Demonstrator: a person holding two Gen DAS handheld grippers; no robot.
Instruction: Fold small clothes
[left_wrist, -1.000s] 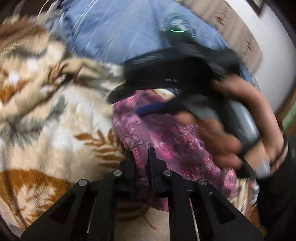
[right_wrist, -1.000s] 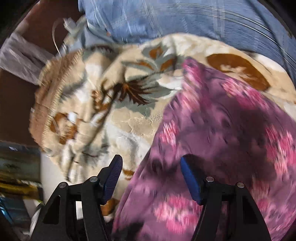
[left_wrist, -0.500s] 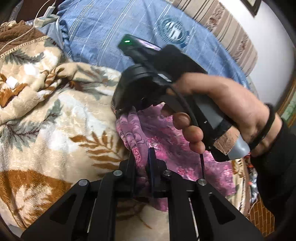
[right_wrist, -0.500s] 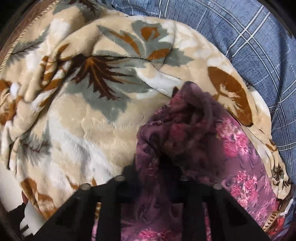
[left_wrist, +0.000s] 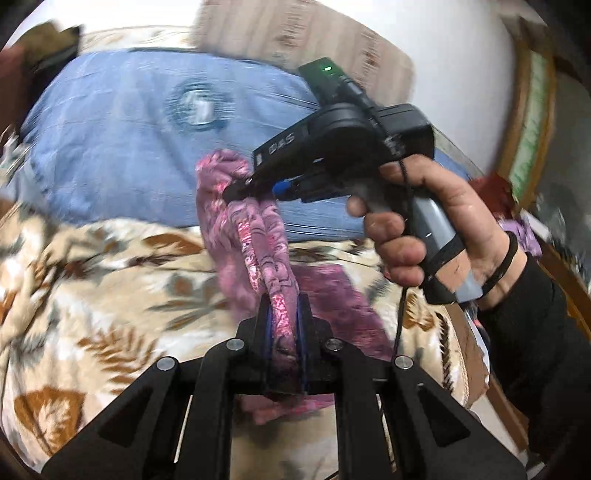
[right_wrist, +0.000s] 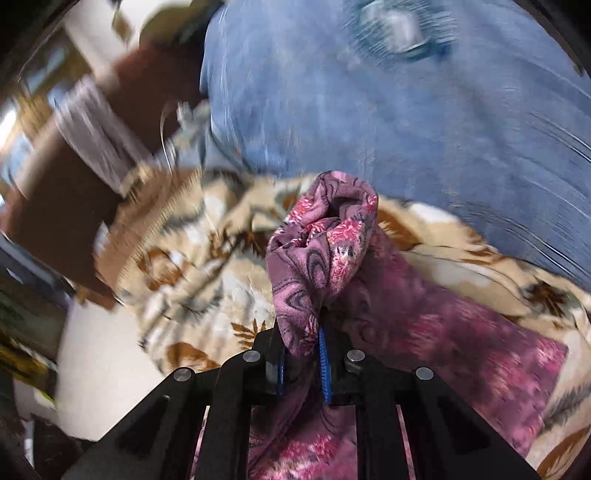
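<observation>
A purple garment with pink flowers is lifted off a cream leaf-patterned blanket. My left gripper is shut on one bunched edge of it. Farther off in the left wrist view, my right gripper, held by a hand, pinches another part of the same cloth. In the right wrist view the right gripper is shut on the garment, which bunches up above the blue pads; the rest trails down to the blanket.
A blue checked bedcover lies behind the blanket. A striped cushion and a white wall are at the back. A brown headboard and clutter stand at the left of the right wrist view.
The right gripper closed on the garment. Both grippers then rose and carried the cloth up off the blanket. The views are now blurred by motion.
</observation>
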